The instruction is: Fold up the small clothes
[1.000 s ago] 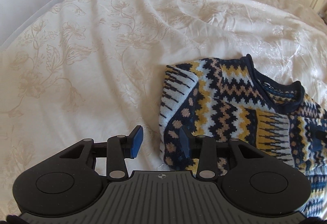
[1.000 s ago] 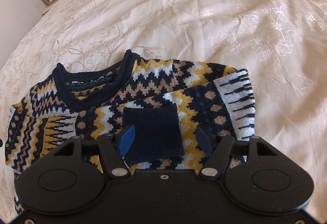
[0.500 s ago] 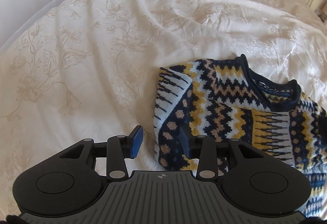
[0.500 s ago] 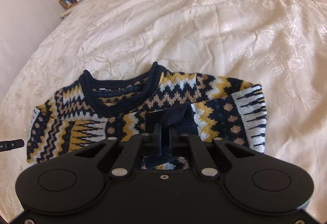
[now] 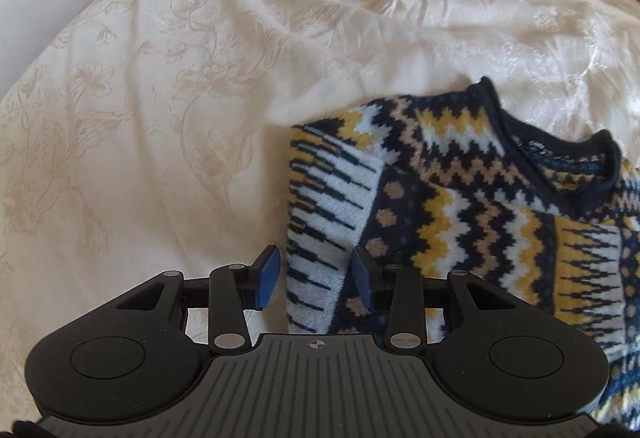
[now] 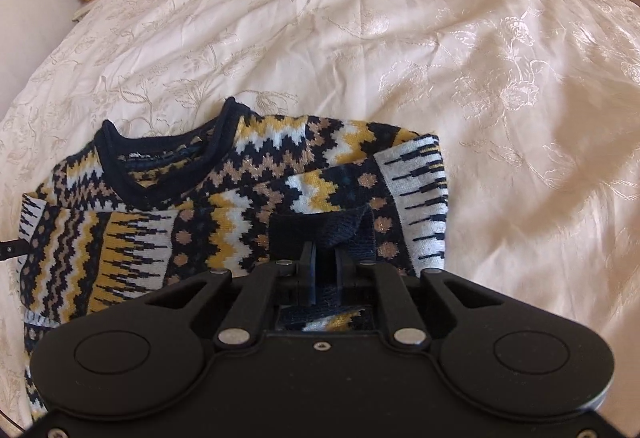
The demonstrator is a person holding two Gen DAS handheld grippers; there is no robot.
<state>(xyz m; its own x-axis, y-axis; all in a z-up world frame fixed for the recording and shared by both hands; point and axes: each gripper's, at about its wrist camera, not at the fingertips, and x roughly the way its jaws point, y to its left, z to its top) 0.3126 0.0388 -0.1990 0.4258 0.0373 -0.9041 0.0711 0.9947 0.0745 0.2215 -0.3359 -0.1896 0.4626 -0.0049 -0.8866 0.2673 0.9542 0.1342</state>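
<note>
Fingers of left gripper [image 5: 316, 280] spread wide, straddling the folded edge of navy, yellow and white zigzag knit sweater [image 5: 472, 214], body toward 2 o'clock. Right view: right gripper [image 6: 323, 262] pinched closed on navy cuff [image 6: 320, 232]; sweater lies crosswise on cream floral bedspread [image 6: 400, 38].

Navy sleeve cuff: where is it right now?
In the right wrist view, the navy cuff is pinched in the shut right gripper, low centre, on the sweater's front below the neckline.
</note>
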